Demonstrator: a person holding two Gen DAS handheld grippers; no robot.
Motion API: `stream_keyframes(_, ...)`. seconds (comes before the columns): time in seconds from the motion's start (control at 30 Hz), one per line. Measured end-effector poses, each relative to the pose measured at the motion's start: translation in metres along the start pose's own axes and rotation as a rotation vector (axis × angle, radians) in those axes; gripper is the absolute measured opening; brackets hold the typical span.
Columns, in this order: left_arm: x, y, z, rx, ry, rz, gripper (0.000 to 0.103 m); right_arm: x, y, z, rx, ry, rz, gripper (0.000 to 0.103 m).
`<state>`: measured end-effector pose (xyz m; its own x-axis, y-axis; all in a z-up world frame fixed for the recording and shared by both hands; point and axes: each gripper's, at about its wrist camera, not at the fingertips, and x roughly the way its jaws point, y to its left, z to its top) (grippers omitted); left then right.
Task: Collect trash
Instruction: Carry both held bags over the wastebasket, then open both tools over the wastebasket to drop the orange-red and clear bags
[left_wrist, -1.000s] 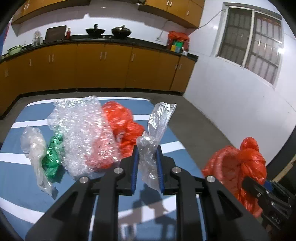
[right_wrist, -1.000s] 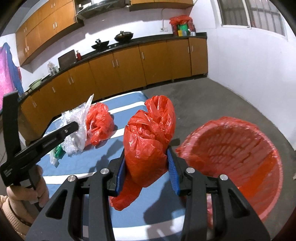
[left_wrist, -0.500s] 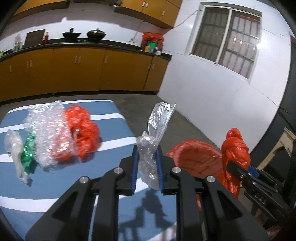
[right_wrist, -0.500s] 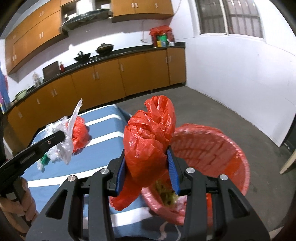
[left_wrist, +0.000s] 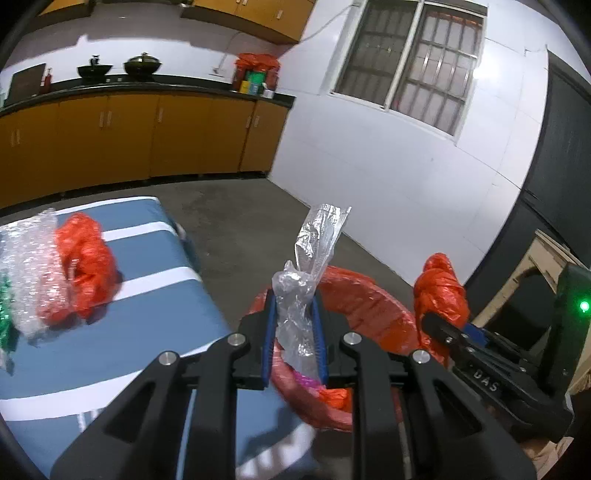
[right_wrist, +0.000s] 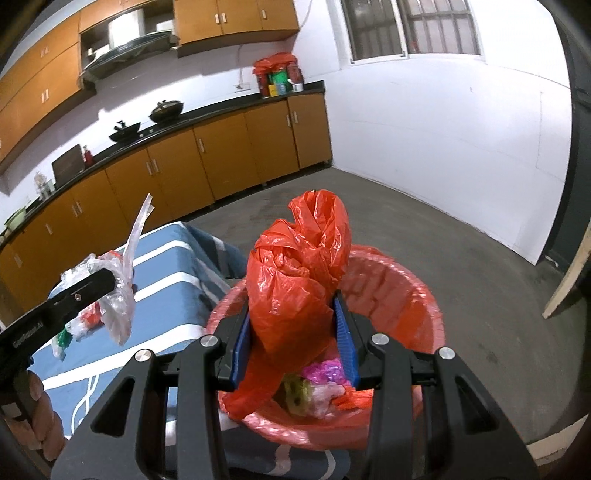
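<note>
The left gripper (left_wrist: 293, 339) is clamped on a crumpled clear plastic bag (left_wrist: 306, 280), pinched between its blue pads (left_wrist: 267, 339), with the bag's loose end standing up above the fingers. Just beyond and below these fingertips sits a red trash basket (left_wrist: 362, 295) lined with red plastic. To the left of this gripper, a blue table (left_wrist: 147, 332) with white stripes carries more trash: a crumpled red plastic bag (left_wrist: 86, 269), a sheet of bubble wrap (left_wrist: 27, 273) touching its left side, and a scrap of green plastic (left_wrist: 4, 310) at the far left edge.

The right gripper (right_wrist: 295, 347) is closed on a large bunched red bag (right_wrist: 299, 269), squeezed between its blue pads (right_wrist: 242, 347) and rising well above the fingers. It hangs directly over the open mouth of the red trash basket (right_wrist: 410, 295). Inside the basket, below the fingertips, lie pink (right_wrist: 327, 371), yellowish-green (right_wrist: 295, 391) and pale plastic scraps. In this view the left gripper (right_wrist: 110, 282) appears to the left, over the table's (right_wrist: 173, 258) edge, holding the clear plastic bag (right_wrist: 120, 299). Orange kitchen cabinets (right_wrist: 221, 147) line the wall behind.
</note>
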<state>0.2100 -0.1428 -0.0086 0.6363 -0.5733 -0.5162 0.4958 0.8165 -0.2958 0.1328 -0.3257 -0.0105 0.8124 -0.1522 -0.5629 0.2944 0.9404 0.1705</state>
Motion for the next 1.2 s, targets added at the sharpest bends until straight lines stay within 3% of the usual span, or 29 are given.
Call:
stream_keyframes(0.63, 0.065, -0.038, -0.004, 0.039, 0.100, -0.104, 0.021, 0.010, -0.040, 0.006, 0.083, 0.006, -0.025, 0.041)
stream_keyframes(0.93, 0.088, -0.032, -0.015, 0.021, 0.159, -0.103, 0.031, 0.011, -0.050, 0.003, 0.114, -0.001, -0.018, 0.057)
stream_keyframes(1.2, 0.092, -0.026, -0.022, 0.014, 0.183, -0.101, 0.036, 0.009, -0.053, 0.005, 0.126, 0.001, -0.036, 0.058)
